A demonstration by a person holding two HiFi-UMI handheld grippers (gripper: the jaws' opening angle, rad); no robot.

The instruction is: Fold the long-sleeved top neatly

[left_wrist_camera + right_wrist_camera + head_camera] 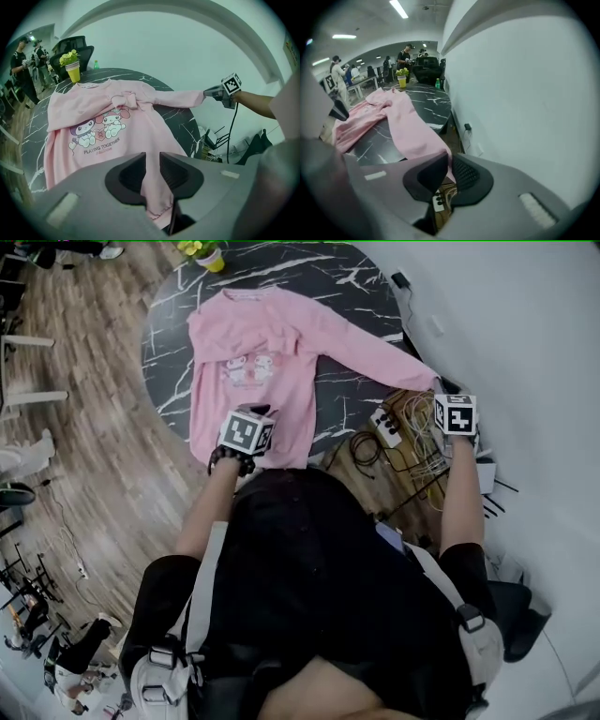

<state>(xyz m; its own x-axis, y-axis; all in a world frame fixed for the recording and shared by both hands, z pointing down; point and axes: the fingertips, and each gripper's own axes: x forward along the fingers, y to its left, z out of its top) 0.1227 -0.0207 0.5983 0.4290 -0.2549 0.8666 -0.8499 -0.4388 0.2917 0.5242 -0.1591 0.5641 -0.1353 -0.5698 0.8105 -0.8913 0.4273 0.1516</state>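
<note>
A pink long-sleeved top (253, 371) with a cartoon print lies face up on a round black marble table (347, 277). My left gripper (251, 412) is at the table's near edge, shut on the top's bottom hem (157, 206), and pink cloth runs up between its jaws (152, 161). My right gripper (437, 387) is out past the table's right edge, shut on the cuff of one sleeve (410, 126). That sleeve is stretched straight out from the body to the gripper (208, 92). The other sleeve (124, 99) lies bunched across the chest.
A yellow cup holding a green plant (211, 257) stands at the table's far edge, with a green bottle (96, 64) near it. A power strip and tangled cables (386, 427) lie on the floor under my right hand. A white wall (525, 93) is close on the right. People (405, 56) stand far behind.
</note>
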